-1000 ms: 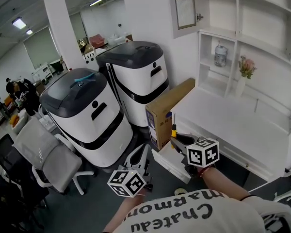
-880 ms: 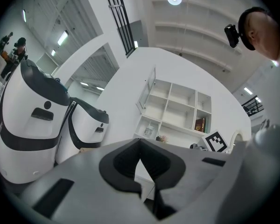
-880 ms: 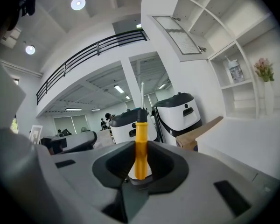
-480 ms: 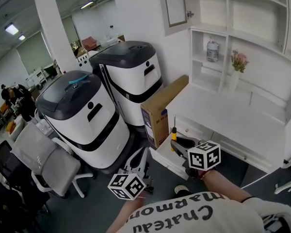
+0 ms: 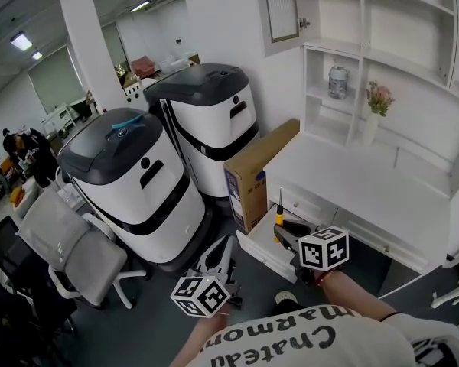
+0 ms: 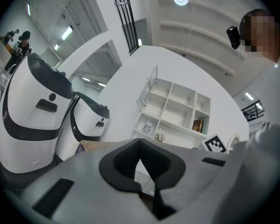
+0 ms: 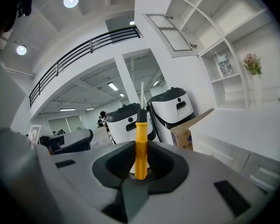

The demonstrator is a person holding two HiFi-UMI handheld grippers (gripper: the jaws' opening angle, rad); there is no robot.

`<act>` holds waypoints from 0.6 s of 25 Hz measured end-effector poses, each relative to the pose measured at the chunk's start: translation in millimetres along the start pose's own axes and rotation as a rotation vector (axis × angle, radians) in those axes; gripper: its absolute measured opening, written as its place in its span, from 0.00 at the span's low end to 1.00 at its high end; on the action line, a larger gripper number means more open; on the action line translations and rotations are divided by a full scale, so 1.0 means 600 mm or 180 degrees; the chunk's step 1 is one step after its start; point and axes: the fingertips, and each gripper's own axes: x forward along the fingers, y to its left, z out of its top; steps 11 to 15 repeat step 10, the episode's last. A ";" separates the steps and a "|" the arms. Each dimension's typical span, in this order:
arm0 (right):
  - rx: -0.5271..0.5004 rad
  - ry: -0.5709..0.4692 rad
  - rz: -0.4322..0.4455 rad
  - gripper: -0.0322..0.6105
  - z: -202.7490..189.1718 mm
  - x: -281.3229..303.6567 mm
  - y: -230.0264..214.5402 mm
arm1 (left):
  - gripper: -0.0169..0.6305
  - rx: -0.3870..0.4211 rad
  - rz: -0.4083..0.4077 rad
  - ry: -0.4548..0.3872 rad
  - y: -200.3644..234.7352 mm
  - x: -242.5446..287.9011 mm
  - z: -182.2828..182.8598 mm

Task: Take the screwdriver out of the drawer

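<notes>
The screwdriver (image 5: 278,213), with its yellow handle and thin metal shaft, stands upright above the open white drawer (image 5: 260,252) under the desk. My right gripper (image 5: 284,230) is shut on the handle. In the right gripper view the screwdriver (image 7: 140,146) rises from between the dark pads, shaft pointing up. My left gripper (image 5: 219,260) hangs lower left of the drawer, apart from it. In the left gripper view the left gripper (image 6: 140,154) shows its pads meeting with nothing between them.
Two large white-and-black machines (image 5: 130,182) stand left of the desk. A cardboard box (image 5: 256,173) leans against the white desk top (image 5: 367,186). Shelves above hold a bottle (image 5: 336,81) and a flower vase (image 5: 372,105). A grey office chair (image 5: 69,247) is at left.
Both grippers have sunk a little and drifted slightly right. The screwdriver stays upright in the right gripper over the drawer.
</notes>
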 end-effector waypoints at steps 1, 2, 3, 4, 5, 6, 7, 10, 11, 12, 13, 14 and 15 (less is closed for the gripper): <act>0.0000 0.0007 -0.0013 0.19 -0.002 0.000 -0.001 | 0.06 -0.0003 -0.0002 0.0004 0.000 -0.002 -0.001; 0.0003 0.0014 -0.0023 0.19 -0.004 0.000 -0.001 | 0.06 -0.0007 -0.0003 0.0008 0.000 -0.004 -0.002; 0.0007 0.0021 -0.0030 0.19 -0.006 0.001 -0.002 | 0.06 -0.0010 -0.0003 0.0010 0.001 -0.005 -0.002; 0.0010 0.0028 -0.0035 0.19 -0.007 0.001 -0.002 | 0.06 -0.0012 0.0000 0.0010 0.002 -0.006 -0.002; 0.0011 0.0036 -0.0039 0.19 -0.007 0.001 -0.002 | 0.06 -0.0014 0.0003 0.0010 0.002 -0.007 -0.002; 0.0011 0.0043 -0.0041 0.19 -0.009 0.001 -0.001 | 0.06 -0.0017 0.0006 0.0008 0.002 -0.008 -0.001; 0.0010 0.0049 -0.0042 0.19 -0.010 0.000 0.000 | 0.06 -0.0020 0.0008 0.0007 0.002 -0.010 -0.001; 0.0004 0.0063 -0.0047 0.19 -0.014 -0.002 0.005 | 0.06 -0.0027 0.0006 -0.0003 0.001 -0.015 -0.001; 0.0004 0.0063 -0.0047 0.19 -0.014 -0.002 0.005 | 0.06 -0.0027 0.0006 -0.0003 0.001 -0.015 -0.001; 0.0004 0.0063 -0.0047 0.19 -0.014 -0.002 0.005 | 0.06 -0.0027 0.0006 -0.0003 0.001 -0.015 -0.001; 0.0004 0.0063 -0.0047 0.19 -0.014 -0.002 0.005 | 0.06 -0.0027 0.0006 -0.0003 0.001 -0.015 -0.001; 0.0004 0.0063 -0.0047 0.19 -0.014 -0.002 0.005 | 0.06 -0.0027 0.0006 -0.0003 0.001 -0.015 -0.001; 0.0004 0.0063 -0.0047 0.19 -0.014 -0.002 0.005 | 0.06 -0.0027 0.0006 -0.0003 0.001 -0.015 -0.001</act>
